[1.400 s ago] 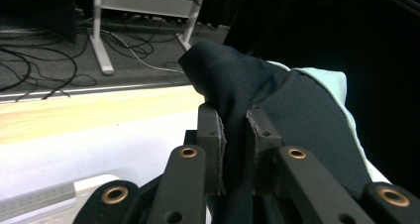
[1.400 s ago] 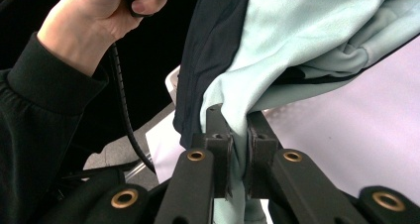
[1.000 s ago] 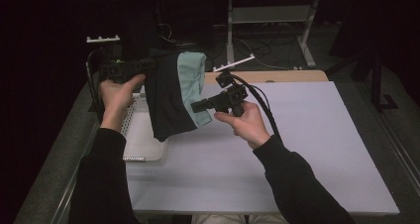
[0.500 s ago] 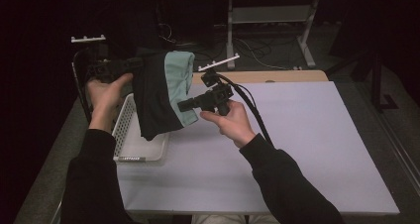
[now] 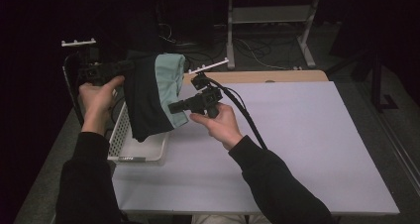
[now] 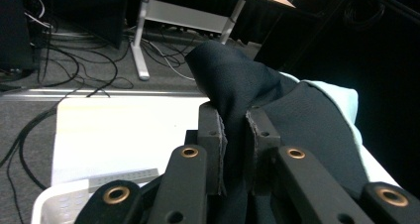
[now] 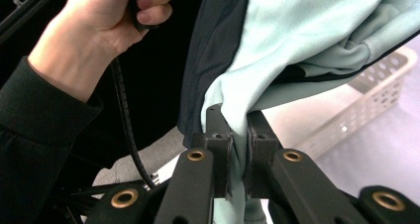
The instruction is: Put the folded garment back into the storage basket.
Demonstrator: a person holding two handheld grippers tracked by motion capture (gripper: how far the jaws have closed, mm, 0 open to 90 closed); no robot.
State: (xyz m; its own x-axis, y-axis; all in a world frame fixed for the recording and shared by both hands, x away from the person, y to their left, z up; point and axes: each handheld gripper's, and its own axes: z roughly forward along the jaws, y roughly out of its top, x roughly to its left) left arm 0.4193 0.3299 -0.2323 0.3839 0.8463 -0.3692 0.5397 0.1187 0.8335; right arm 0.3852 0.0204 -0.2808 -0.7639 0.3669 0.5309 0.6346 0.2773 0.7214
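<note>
Now the dark garment with the mint lining (image 5: 148, 97) hangs further to the left than a second ago, carried over the white perforated basket (image 5: 130, 147) at the table's left edge instead of over the purple table top (image 5: 307, 135). The left gripper (image 6: 236, 135) has its jaws clamped on a fold of the dark fabric, and the right gripper (image 7: 239, 135) has its jaws pinched on the mint edge, so the cloth is stretched between them in the air. By my judgement, it now only has to be lowered and let go to land in the basket.
</note>
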